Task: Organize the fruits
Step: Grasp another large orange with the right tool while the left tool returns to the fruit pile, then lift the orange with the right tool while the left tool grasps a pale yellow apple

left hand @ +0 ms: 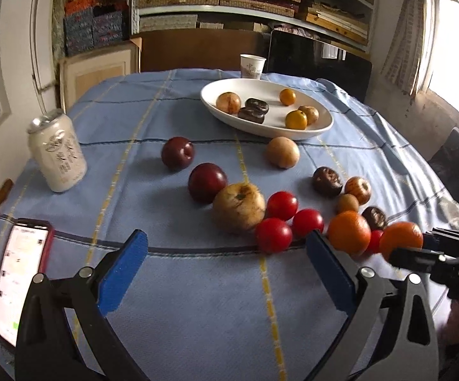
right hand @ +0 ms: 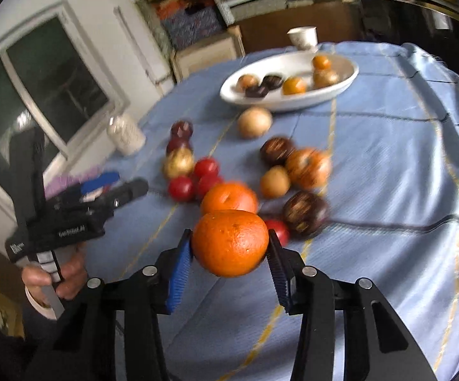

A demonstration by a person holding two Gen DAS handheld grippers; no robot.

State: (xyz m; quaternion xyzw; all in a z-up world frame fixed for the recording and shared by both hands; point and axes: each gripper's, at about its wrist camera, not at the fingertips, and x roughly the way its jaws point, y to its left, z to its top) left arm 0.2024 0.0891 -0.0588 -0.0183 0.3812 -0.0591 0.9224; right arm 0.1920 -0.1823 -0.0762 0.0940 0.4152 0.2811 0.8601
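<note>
My right gripper is shut on an orange and holds it above the blue cloth; the same orange shows in the left wrist view at the right gripper's tips. A second orange lies just behind it. Red tomatoes, dark plums, a yellowish apple and several other fruits lie loose on the table. A white oval plate at the back holds several small fruits. My left gripper is open and empty, low over the near cloth.
A white drink can stands at the left. A phone with a lit screen lies at the near left edge. A paper cup stands behind the plate. Shelves of boxes stand behind the table.
</note>
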